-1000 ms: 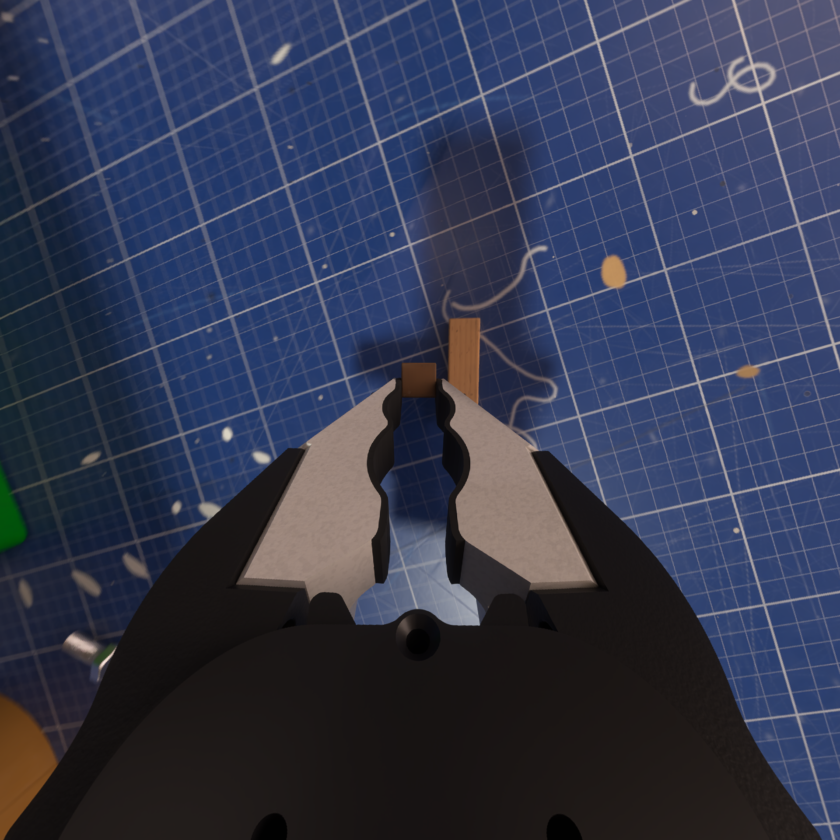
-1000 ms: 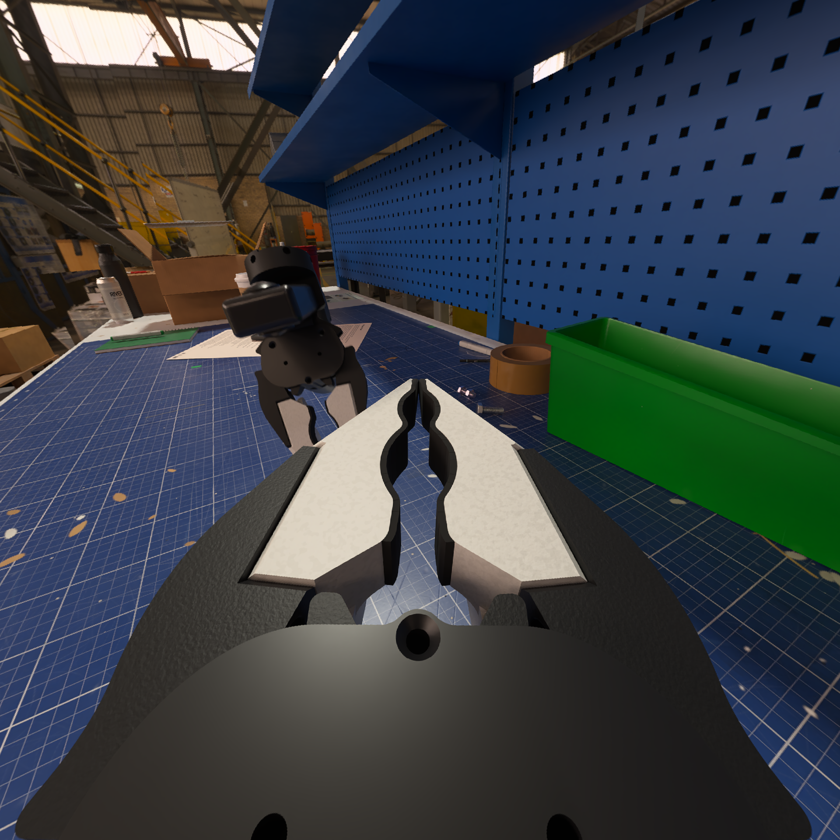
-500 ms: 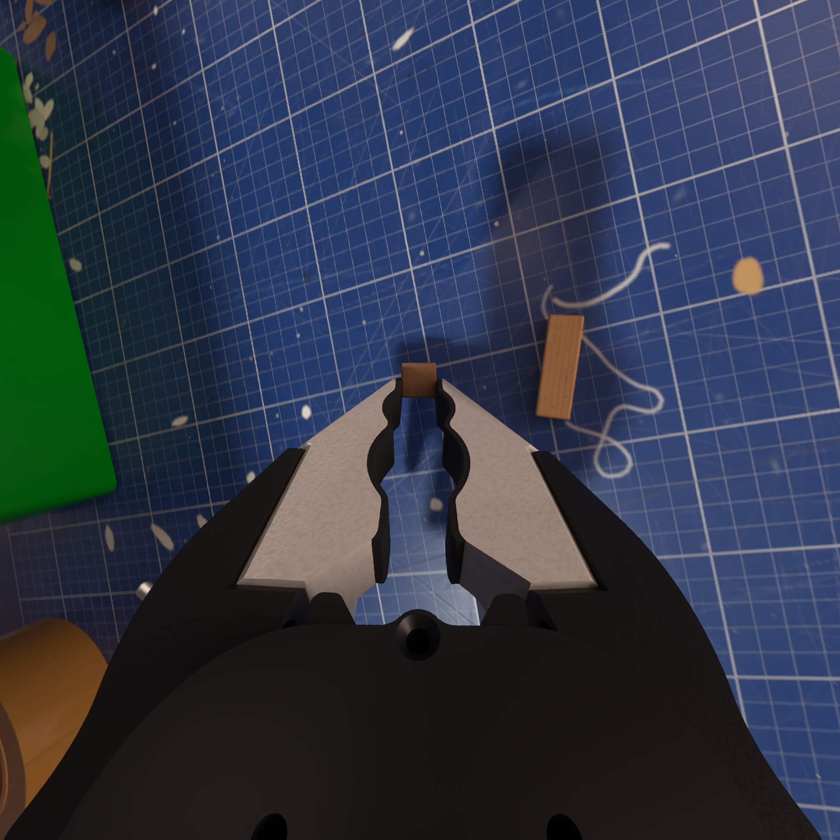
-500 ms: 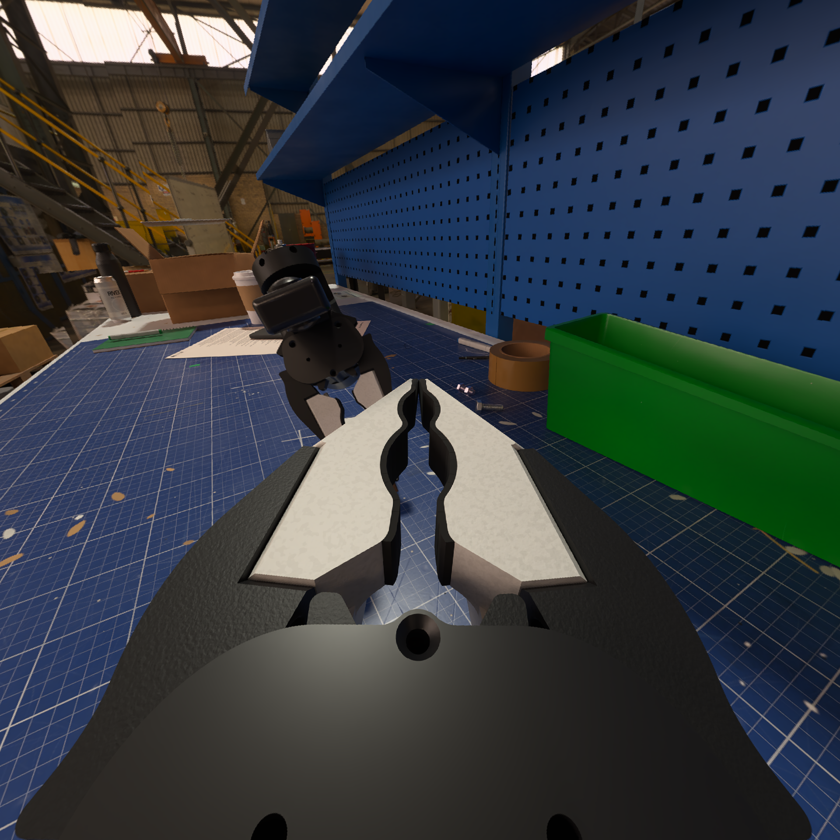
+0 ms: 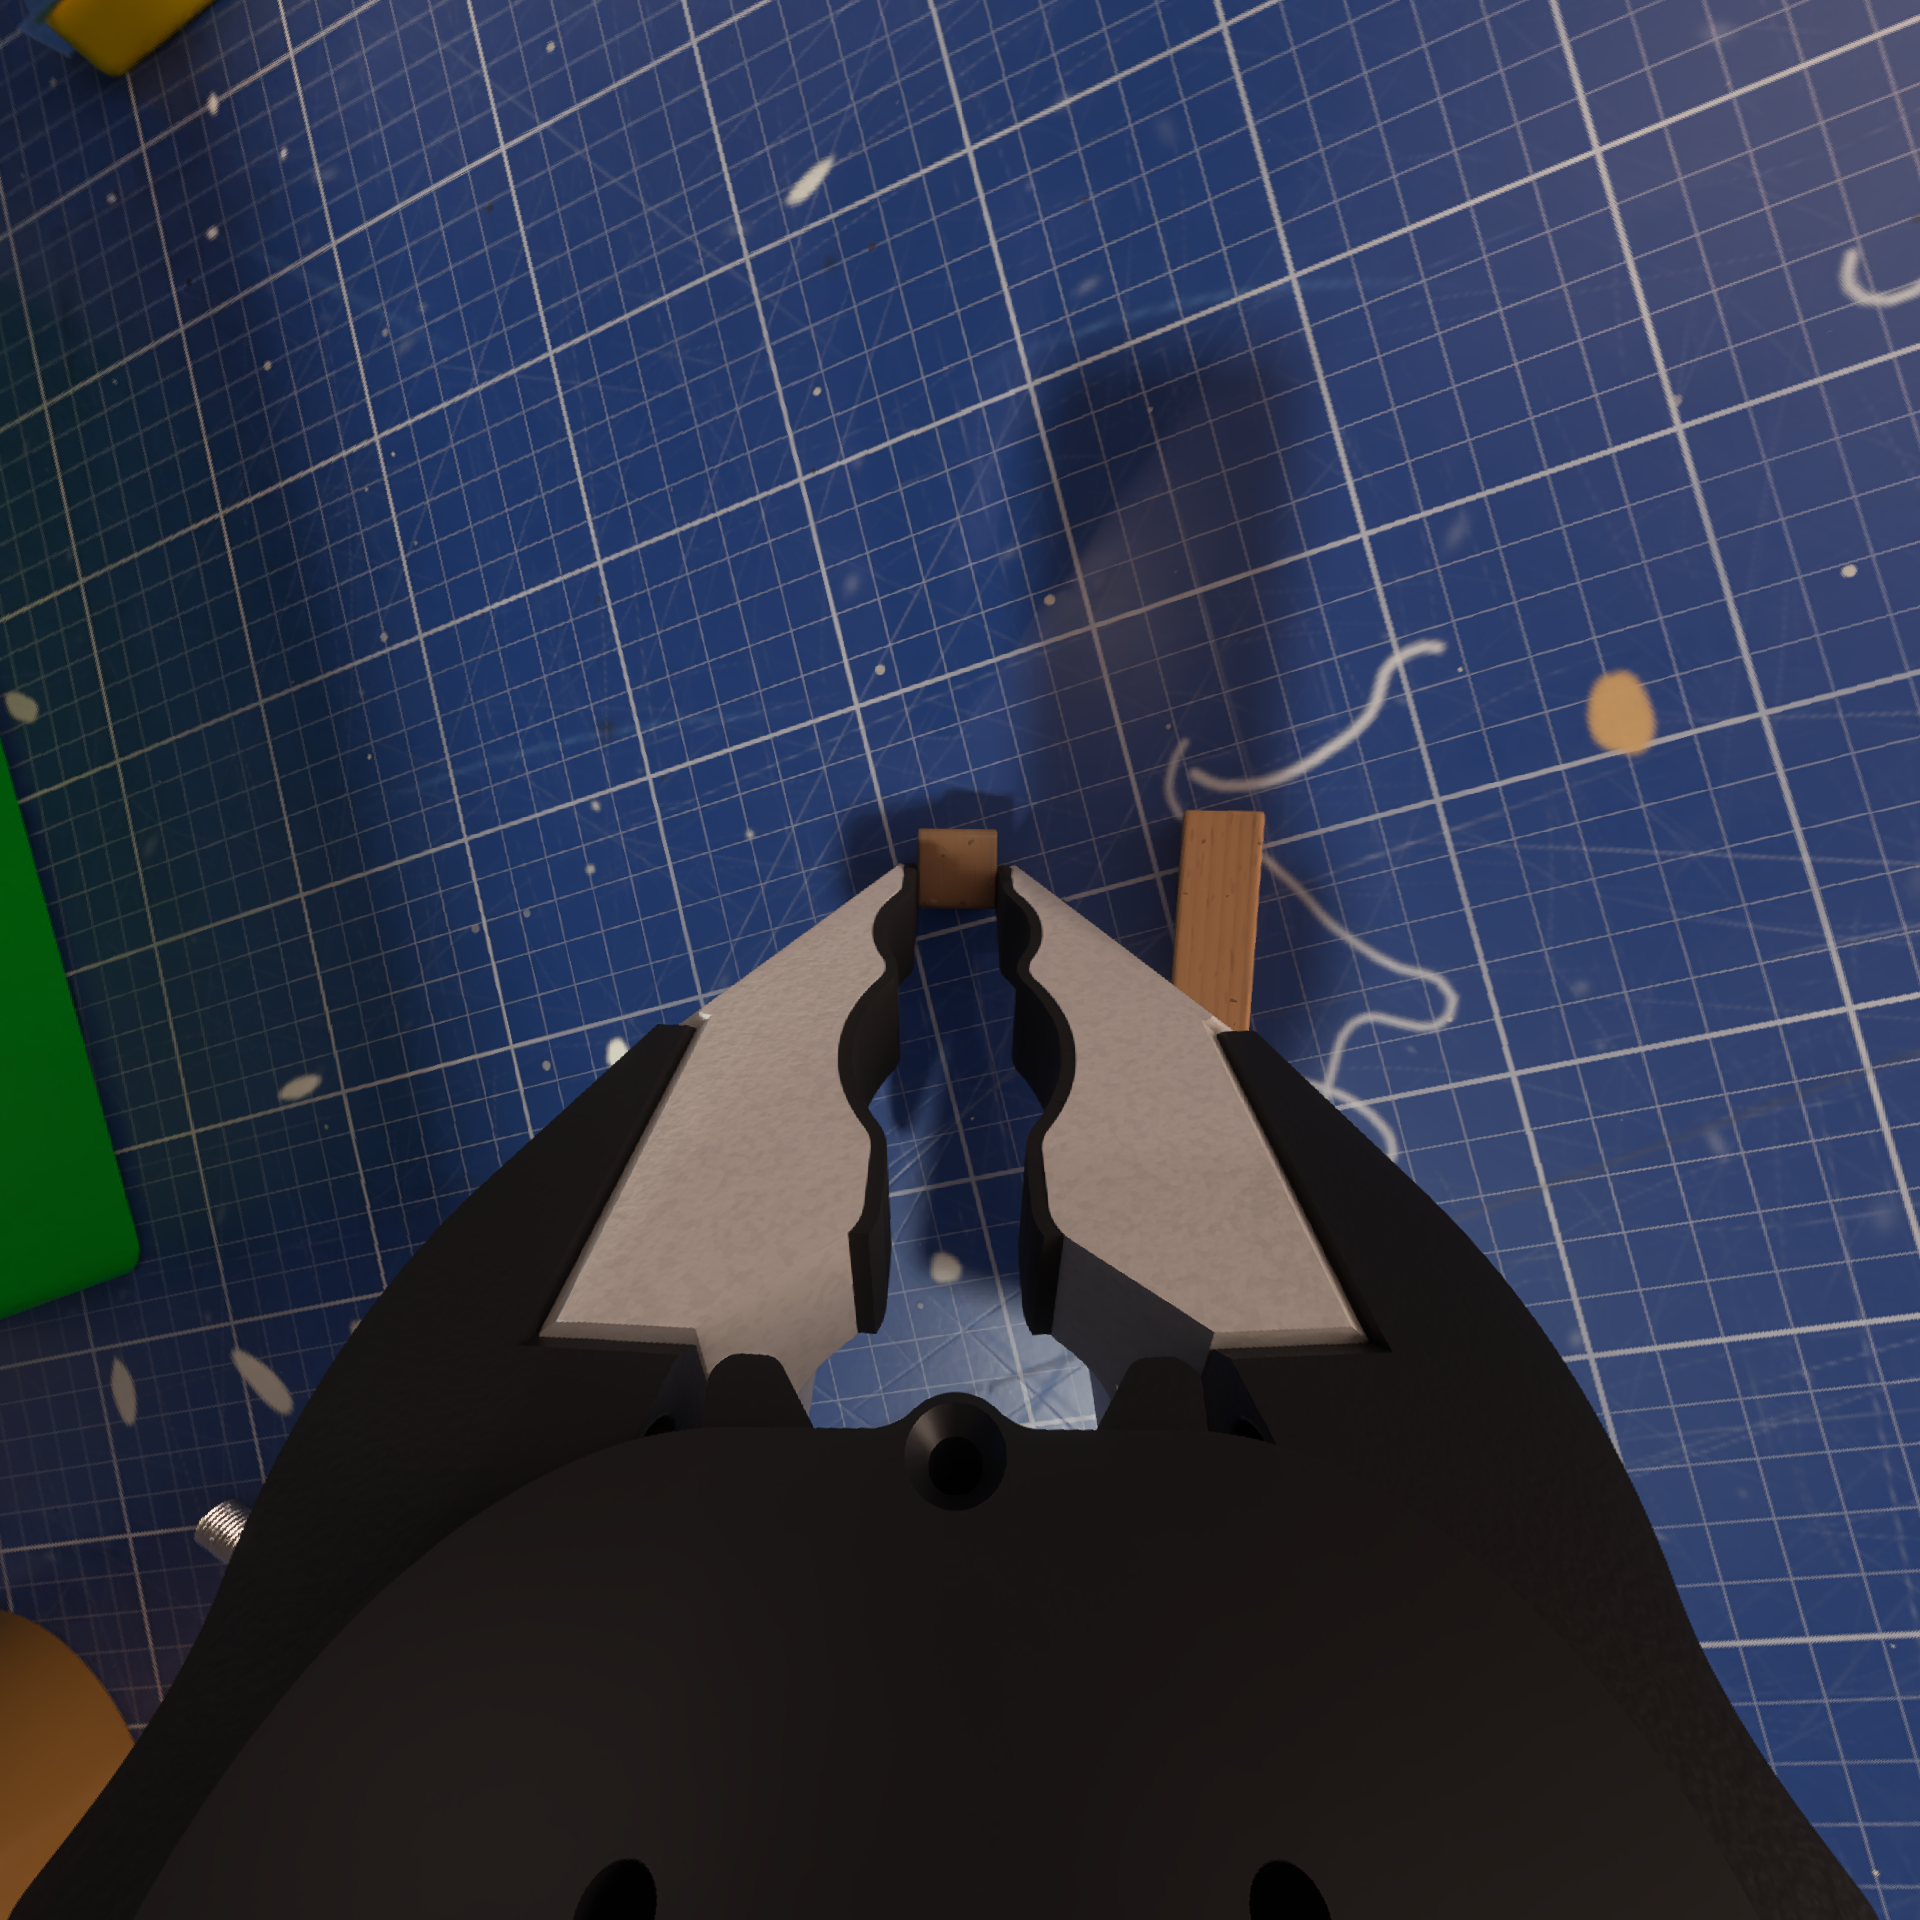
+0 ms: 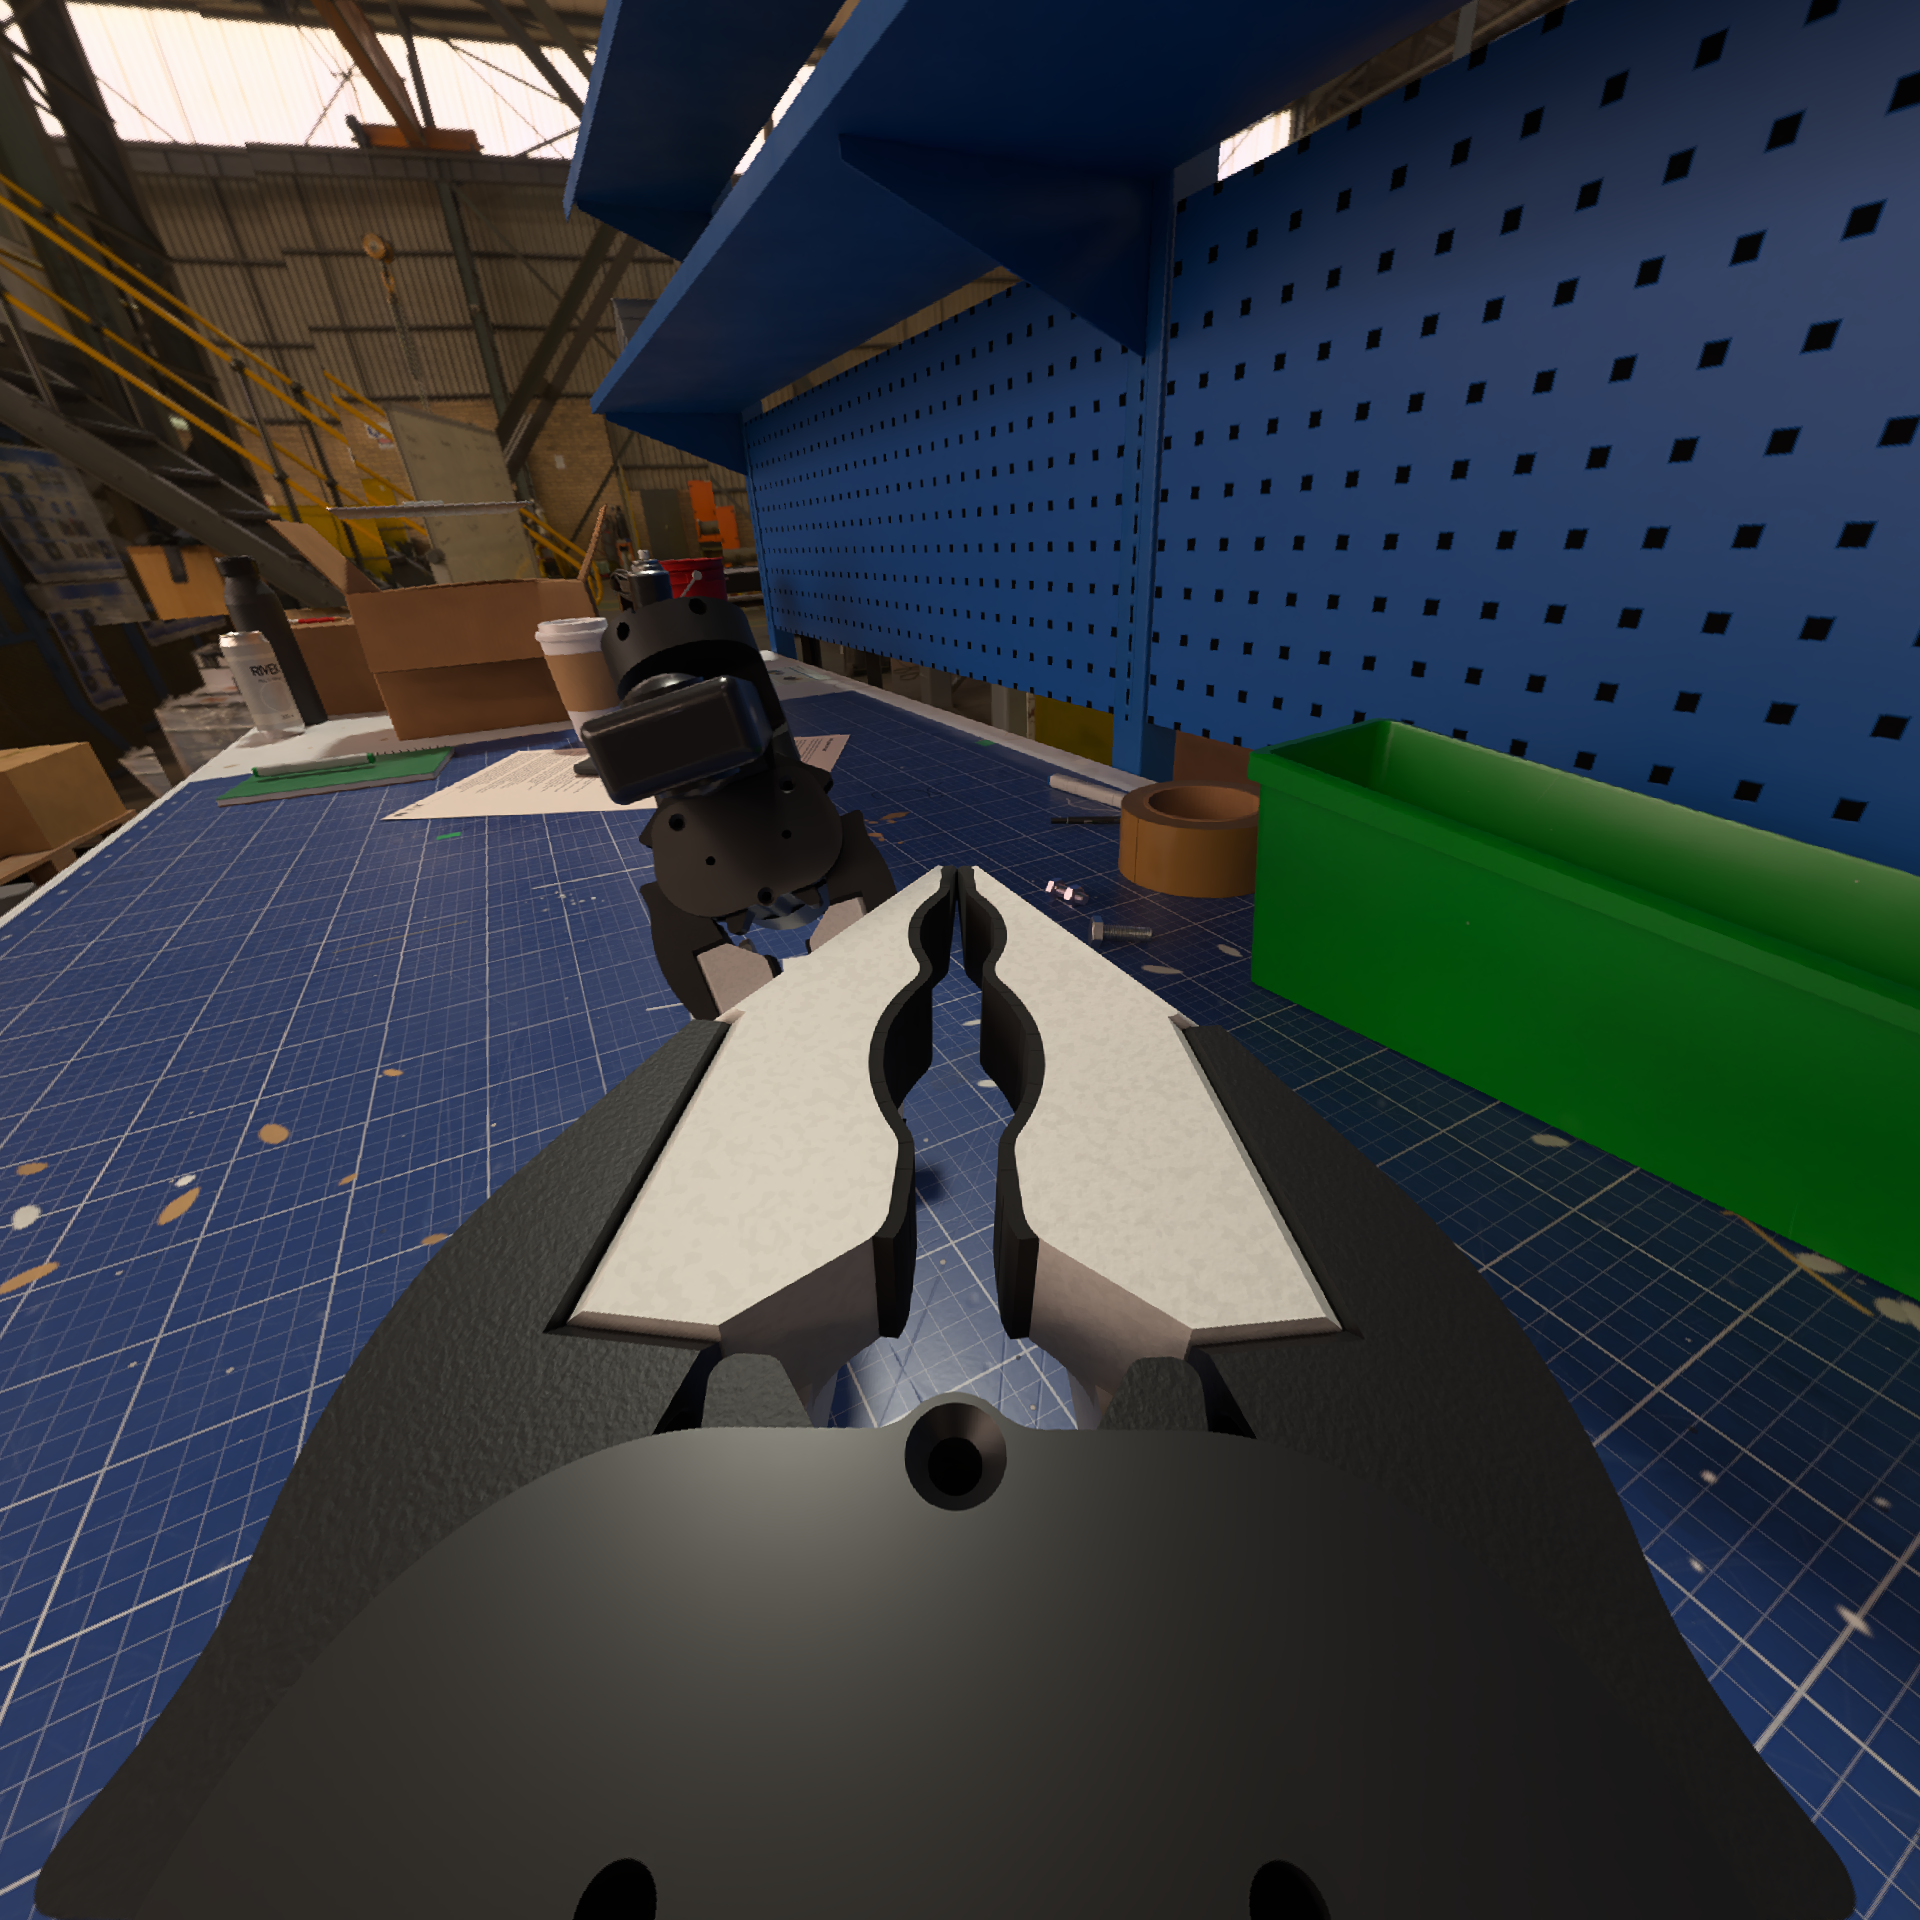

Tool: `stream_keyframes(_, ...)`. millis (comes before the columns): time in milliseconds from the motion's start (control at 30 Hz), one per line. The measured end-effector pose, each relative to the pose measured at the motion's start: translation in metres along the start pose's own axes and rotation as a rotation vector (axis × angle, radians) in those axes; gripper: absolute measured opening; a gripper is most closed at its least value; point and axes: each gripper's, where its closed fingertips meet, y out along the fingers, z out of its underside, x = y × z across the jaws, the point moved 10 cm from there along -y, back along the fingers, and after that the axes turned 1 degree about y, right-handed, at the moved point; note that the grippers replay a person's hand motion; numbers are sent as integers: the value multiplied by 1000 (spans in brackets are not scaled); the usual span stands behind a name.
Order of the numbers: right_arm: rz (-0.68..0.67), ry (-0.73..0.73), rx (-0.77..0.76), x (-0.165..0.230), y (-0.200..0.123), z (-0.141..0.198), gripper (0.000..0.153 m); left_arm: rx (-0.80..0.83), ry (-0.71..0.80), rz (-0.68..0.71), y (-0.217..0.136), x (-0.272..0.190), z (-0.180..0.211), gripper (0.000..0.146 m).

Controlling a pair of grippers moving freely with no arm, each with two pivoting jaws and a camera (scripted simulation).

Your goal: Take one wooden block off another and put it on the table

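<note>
My left gripper (image 5: 957, 883) points down at the blue cutting mat (image 5: 623, 520) and is shut on a small wooden block (image 5: 957, 865), whose end face shows between the fingertips. A second, lighter wooden block (image 5: 1218, 914) lies flat on the mat just to the right, partly hidden by my right finger. My right gripper (image 6: 954, 883) is shut and empty, held level above the mat. The left gripper (image 6: 743, 831) shows beyond it in the right wrist view; the blocks are hidden there.
A green bin (image 6: 1558, 935) stands along the blue pegboard at right; its edge shows in the left wrist view (image 5: 42, 1091). A brown tape roll (image 6: 1190, 836), bolts (image 6: 1122, 928), papers and a paper cup (image 6: 577, 660) lie farther back. A white string (image 5: 1351, 831) curls by the lying block.
My left gripper has carried the held block away from the other block, first sideways and up, then lower and back nearer it. The right gripper has stayed shut and nearly still.
</note>
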Motion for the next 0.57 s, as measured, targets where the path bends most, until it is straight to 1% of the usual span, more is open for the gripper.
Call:
stream_keyframes(100,1,0,0,0,0,0,0,-5,0,-9,-1,-3,-2,30)
stream_keyframes(200,0,1,2,-1,0,0,0,-14,-16,-25,-10,-2,-1,35)
stream_keyframes(300,1,7,5,-2,0,2,0,-14,-48,-64,-32,-1,7,39)
stream_keyframes(400,6,26,14,-5,1,6,0,48,-81,-123,-62,-7,26,43)
stream_keyframes(467,6,35,23,-6,3,9,0,106,-114,-176,-83,-13,46,44)
stream_keyframes(567,4,33,40,-5,6,11,0,144,-213,-218,-109,-18,79,45)
